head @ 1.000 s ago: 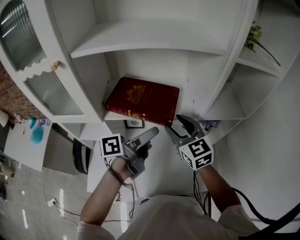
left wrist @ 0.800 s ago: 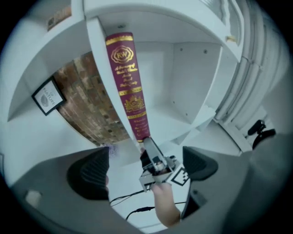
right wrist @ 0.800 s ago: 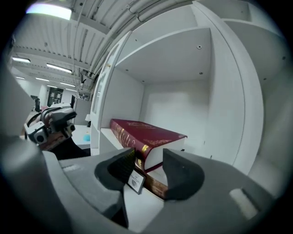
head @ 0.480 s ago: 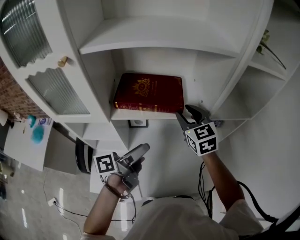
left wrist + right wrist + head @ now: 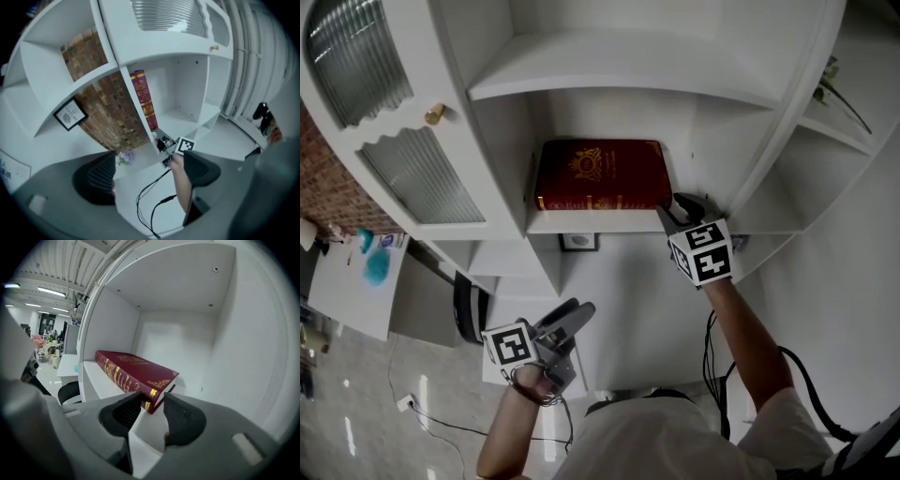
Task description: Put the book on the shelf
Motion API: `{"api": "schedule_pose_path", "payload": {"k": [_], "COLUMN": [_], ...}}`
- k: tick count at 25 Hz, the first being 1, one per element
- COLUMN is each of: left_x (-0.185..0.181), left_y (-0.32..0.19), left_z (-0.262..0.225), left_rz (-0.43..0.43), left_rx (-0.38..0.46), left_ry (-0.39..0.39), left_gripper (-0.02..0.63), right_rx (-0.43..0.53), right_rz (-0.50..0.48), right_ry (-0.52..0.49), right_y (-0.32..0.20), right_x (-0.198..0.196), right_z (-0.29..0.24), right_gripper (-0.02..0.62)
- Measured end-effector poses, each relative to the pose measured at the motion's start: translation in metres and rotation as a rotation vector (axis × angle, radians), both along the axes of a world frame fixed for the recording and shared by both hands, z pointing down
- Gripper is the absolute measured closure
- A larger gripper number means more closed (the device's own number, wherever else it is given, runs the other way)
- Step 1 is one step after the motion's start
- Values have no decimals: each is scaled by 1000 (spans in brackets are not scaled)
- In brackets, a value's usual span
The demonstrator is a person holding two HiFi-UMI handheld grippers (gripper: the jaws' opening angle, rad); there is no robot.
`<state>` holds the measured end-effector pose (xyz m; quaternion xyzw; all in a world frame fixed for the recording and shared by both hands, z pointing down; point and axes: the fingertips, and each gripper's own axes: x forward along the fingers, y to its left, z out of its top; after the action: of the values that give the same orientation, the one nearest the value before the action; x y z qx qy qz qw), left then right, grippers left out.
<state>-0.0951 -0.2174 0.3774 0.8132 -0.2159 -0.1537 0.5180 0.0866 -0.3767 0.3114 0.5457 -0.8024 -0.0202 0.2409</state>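
A dark red book (image 5: 600,173) with gold ornament lies flat on the white shelf (image 5: 591,222), its spine along the front edge. My right gripper (image 5: 673,206) is at the book's right front corner. In the right gripper view that corner of the book (image 5: 136,369) shows in the gap of my right gripper (image 5: 152,411); its jaws have just been closing, and the right pad (image 5: 180,416) stands clear of the cover. My left gripper (image 5: 579,311) hangs low and left, away from the shelf. Its jaws have just been closing a little, stand wide, and hold nothing.
A shelf board (image 5: 619,80) roofs the compartment and white side walls close it in. A ribbed-glass cabinet door with a brass knob (image 5: 436,113) is at the left. A small framed picture (image 5: 575,242) stands on the shelf below. Black cables (image 5: 150,206) trail from the right hand.
The book has turned square to the shelf and slid further in. My right gripper followed it up to the shelf edge with its jaws narrowing. My left gripper dropped down and to the left.
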Motion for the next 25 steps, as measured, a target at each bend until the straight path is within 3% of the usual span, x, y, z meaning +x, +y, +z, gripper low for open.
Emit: {"api": "schedule_pose_path", "payload": {"k": [4, 9, 12, 15, 17, 21, 25], "left_x": [-10, -28, -32, -28, -24, -12, 0], "left_y": [6, 5, 10, 23, 34, 60, 87], "left_z": [8, 21, 28, 32, 36, 43, 50], "left_rz": [-28, -136, -214, -283, -330, -368, -353], "left_rx": [49, 89, 101, 117, 126, 164, 202], "left_ry": [-85, -178, -223, -267, -312, -407, -435], "left_gripper": [207, 313, 362, 487, 527, 592, 598], "right_rx": [12, 10, -31, -67, -94, -148, -170], "right_rz": [0, -71, -184, -292, -328, -377, -354], "right_ry": [-67, -255, -388, -507, -560, -583, -538], "right_y": [15, 74, 115, 158, 183, 227, 255], "right_x": [3, -4, -15, -22, -21, -17, -3], "right_z": [-8, -7, 5, 19, 32, 64, 93], "right_gripper": [443, 447, 513, 582, 594, 594, 594]}}
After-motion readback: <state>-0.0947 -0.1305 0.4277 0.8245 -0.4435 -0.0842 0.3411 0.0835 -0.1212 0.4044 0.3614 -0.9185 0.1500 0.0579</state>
